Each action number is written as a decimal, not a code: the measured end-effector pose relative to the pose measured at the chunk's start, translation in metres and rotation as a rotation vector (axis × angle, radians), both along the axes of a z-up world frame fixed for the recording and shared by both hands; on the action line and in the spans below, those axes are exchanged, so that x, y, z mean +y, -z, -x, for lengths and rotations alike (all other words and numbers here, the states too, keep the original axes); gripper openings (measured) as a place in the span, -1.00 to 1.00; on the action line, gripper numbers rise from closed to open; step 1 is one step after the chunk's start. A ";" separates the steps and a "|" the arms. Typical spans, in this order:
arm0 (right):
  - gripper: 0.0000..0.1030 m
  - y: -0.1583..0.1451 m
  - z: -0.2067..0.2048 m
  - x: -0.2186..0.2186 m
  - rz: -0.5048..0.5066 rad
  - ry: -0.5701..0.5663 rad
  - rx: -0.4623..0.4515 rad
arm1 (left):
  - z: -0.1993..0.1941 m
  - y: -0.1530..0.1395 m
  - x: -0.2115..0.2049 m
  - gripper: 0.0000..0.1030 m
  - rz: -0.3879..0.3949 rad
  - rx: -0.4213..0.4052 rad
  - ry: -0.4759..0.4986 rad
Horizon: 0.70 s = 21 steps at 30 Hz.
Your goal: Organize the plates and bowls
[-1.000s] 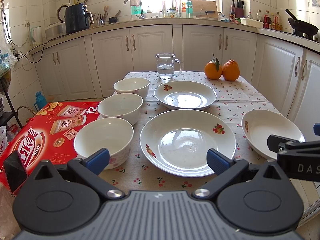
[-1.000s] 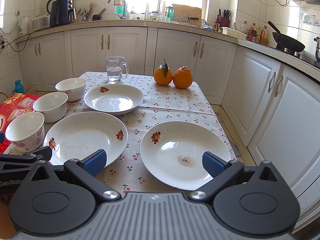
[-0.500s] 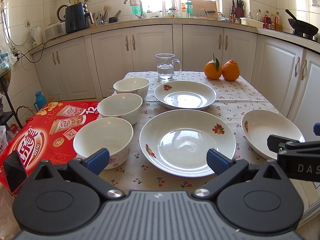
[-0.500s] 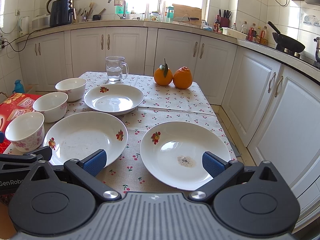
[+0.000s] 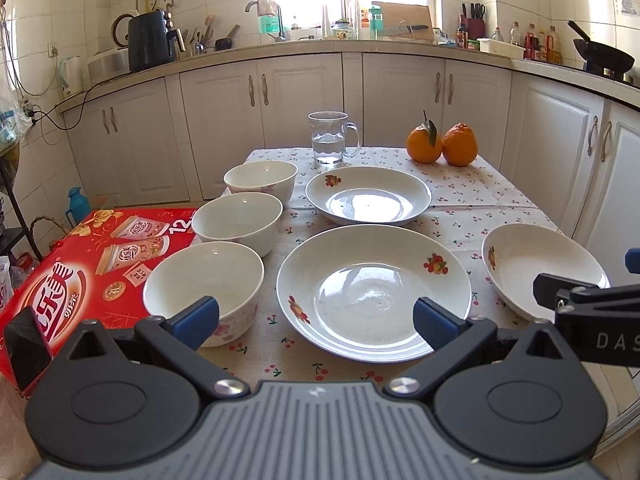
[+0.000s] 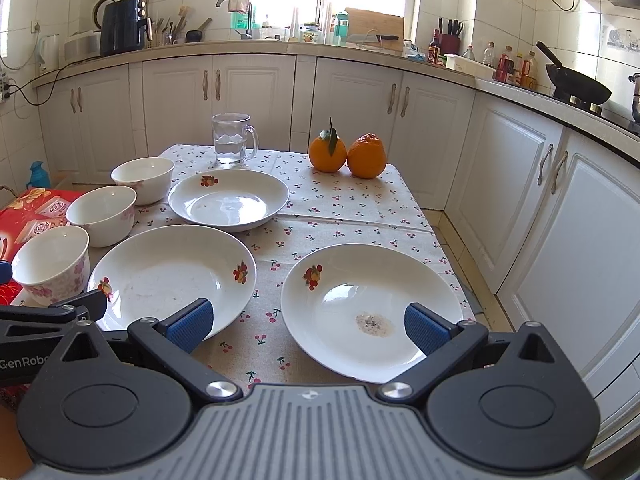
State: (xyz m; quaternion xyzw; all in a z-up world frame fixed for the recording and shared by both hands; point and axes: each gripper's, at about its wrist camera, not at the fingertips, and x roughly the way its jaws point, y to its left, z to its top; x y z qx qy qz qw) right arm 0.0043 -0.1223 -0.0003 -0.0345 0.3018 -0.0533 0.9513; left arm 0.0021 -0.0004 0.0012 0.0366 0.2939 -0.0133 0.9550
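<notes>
Three white plates with fruit prints lie on the cherry-print tablecloth: a near middle plate point(image 5: 372, 292) point(image 6: 172, 276), a far plate point(image 5: 368, 196) point(image 6: 228, 200) and a near right plate point(image 5: 540, 268) point(image 6: 372, 308) with a small stain. Three white bowls stand in a row on the left: near point(image 5: 204, 280) point(image 6: 52, 264), middle point(image 5: 236, 222) point(image 6: 102, 214), far point(image 5: 260, 180) point(image 6: 142, 178). My left gripper point(image 5: 316, 320) is open and empty, just before the near middle plate. My right gripper point(image 6: 306, 328) is open and empty, at the near right plate's near edge.
A glass mug of water point(image 5: 330, 144) point(image 6: 232, 140) and two oranges point(image 5: 442, 144) point(image 6: 346, 154) stand at the table's far end. A red carton point(image 5: 80, 272) sits beside the table's left edge. White cabinets point(image 6: 520, 184) run close along the right and behind.
</notes>
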 end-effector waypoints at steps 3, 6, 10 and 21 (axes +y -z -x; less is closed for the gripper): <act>1.00 -0.001 -0.001 0.000 0.002 -0.004 -0.002 | -0.003 -0.001 0.001 0.99 0.004 -0.001 0.015; 1.00 -0.003 -0.002 -0.002 0.002 -0.022 -0.004 | -0.007 -0.004 0.001 0.99 0.004 -0.001 0.048; 1.00 -0.005 -0.006 -0.009 0.004 -0.068 -0.003 | -0.012 -0.011 0.001 0.99 -0.006 -0.020 0.101; 1.00 -0.008 -0.008 -0.055 0.064 -0.144 -0.022 | -0.043 -0.018 0.001 0.99 -0.006 0.018 0.169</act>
